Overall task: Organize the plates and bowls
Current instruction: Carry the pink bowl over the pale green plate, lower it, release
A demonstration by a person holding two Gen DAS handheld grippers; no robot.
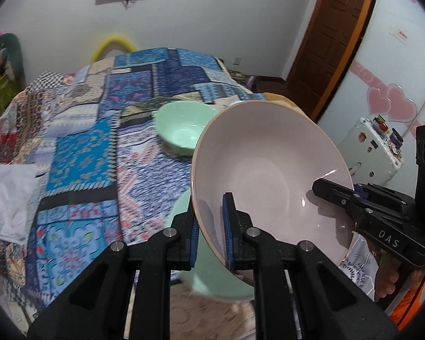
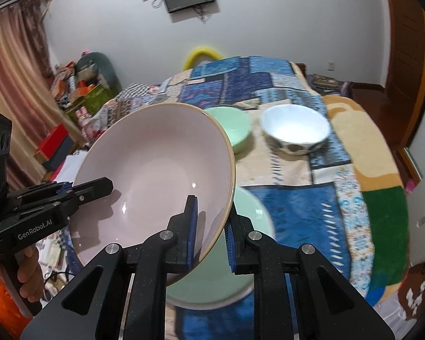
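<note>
A wide pink bowl (image 1: 269, 170) (image 2: 155, 175) with a tan rim hangs tilted above the patchwork cloth, held at opposite edges. My left gripper (image 1: 209, 209) (image 2: 99, 188) is shut on one side of its rim, and my right gripper (image 2: 212, 218) (image 1: 325, 191) is shut on the other side. Under the bowl lies a pale green plate (image 1: 201, 272) (image 2: 240, 255), partly hidden. Farther back stand a small green bowl (image 1: 184, 127) (image 2: 232, 127) and a white bowl (image 2: 296, 130) with a dark pattern outside.
The patchwork cloth (image 1: 93, 147) (image 2: 297, 204) covers the whole surface. A white crumpled bag (image 1: 8, 198) lies at its left edge. A white sticker-covered case (image 1: 374, 147) and a brown door (image 1: 331, 42) are on the right. Boxes and clutter (image 2: 79, 87) fill the far left.
</note>
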